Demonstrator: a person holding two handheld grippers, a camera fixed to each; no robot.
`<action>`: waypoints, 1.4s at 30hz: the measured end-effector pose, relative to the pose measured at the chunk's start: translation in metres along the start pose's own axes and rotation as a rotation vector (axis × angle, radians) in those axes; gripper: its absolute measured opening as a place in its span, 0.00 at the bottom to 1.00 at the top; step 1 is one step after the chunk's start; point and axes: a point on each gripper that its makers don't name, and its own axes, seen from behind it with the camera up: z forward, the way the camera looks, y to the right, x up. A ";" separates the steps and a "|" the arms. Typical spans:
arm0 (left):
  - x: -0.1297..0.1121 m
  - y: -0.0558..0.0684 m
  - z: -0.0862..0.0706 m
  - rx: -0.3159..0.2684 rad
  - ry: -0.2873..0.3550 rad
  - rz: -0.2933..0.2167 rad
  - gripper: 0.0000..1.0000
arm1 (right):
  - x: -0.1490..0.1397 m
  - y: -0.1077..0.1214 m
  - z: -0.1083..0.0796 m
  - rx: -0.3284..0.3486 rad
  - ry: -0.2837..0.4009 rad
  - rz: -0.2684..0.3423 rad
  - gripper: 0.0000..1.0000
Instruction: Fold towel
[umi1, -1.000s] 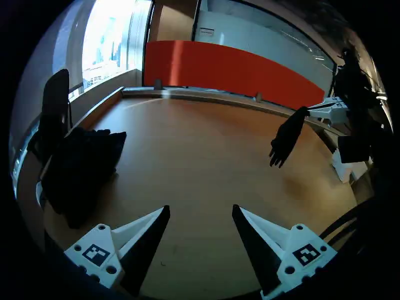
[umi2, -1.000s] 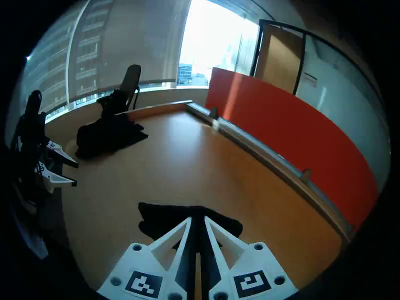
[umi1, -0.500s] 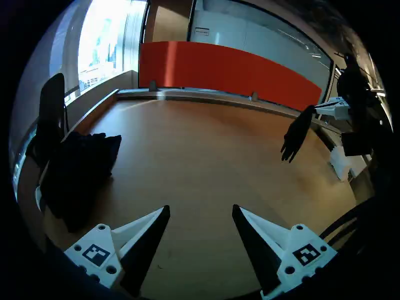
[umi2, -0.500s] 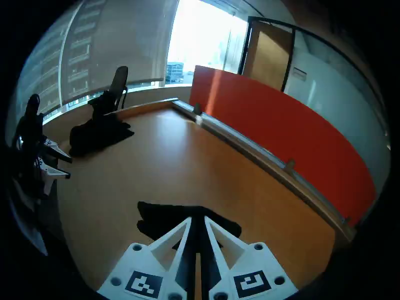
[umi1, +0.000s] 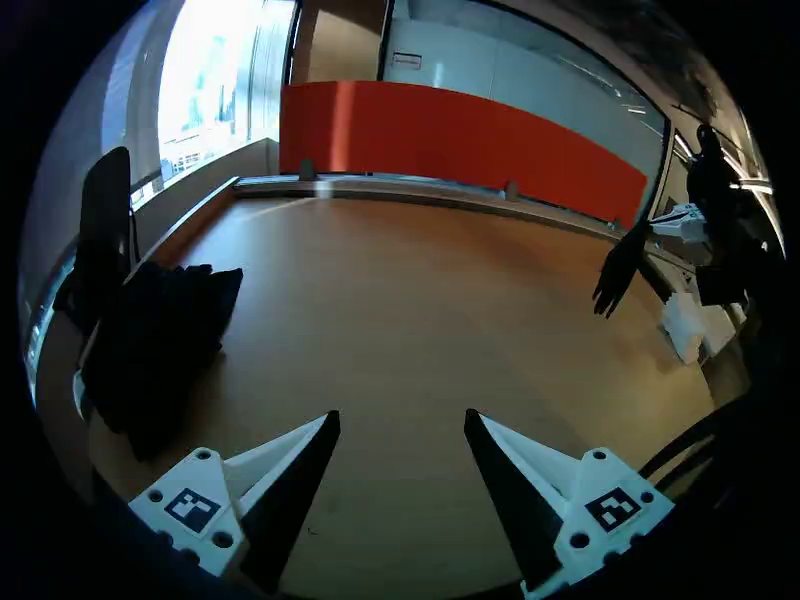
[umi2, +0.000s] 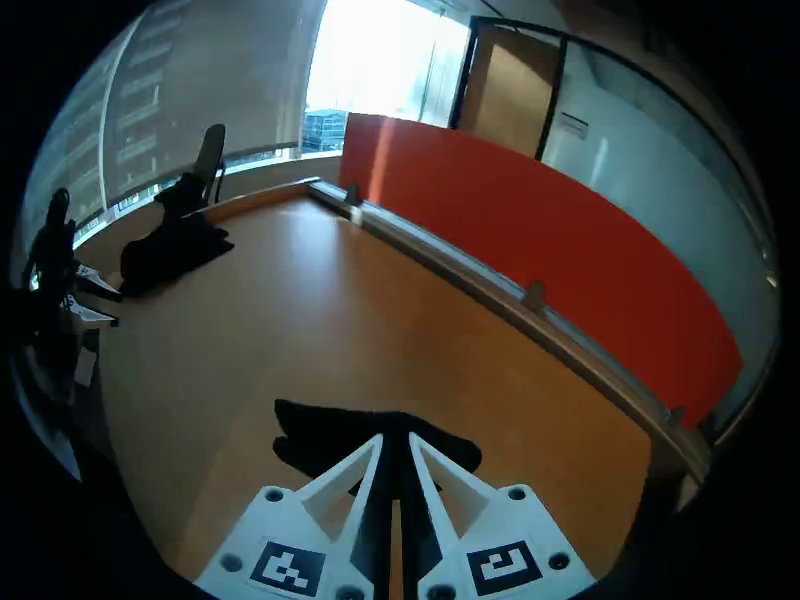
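A small black towel (umi2: 345, 440) hangs from my right gripper (umi2: 397, 438), whose fingers are shut on its top edge. In the left gripper view the same towel (umi1: 620, 272) dangles above the far right side of the wooden table (umi1: 400, 290), held by the right gripper (umi1: 680, 222). My left gripper (umi1: 400, 415) stands open low over the table's near edge, nothing between its fingers. A heap of dark cloth (umi1: 160, 330) lies to its left, and the heap (umi2: 170, 250) also appears far off in the right gripper view.
An orange partition (umi1: 450, 130) runs along the table's far edge, with a raised rail in front of it. A dark office chair (umi1: 105, 200) stands behind the cloth heap by the window. Something white (umi1: 685, 325) lies at the table's right edge.
In the left gripper view, the right gripper has carried the hanging towel farther right and away. The right gripper view has swung, with the heap now smaller. The left gripper has barely moved.
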 end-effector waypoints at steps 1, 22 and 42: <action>0.000 0.000 0.000 0.002 -0.001 0.000 0.92 | -0.003 0.005 -0.001 -0.001 -0.004 0.004 0.03; 0.000 0.013 0.008 0.037 -0.025 0.006 0.92 | -0.069 0.110 -0.029 -0.056 -0.131 0.035 0.03; 0.004 0.028 0.013 0.044 -0.039 0.022 0.92 | -0.100 0.160 -0.045 -0.099 -0.171 0.081 0.03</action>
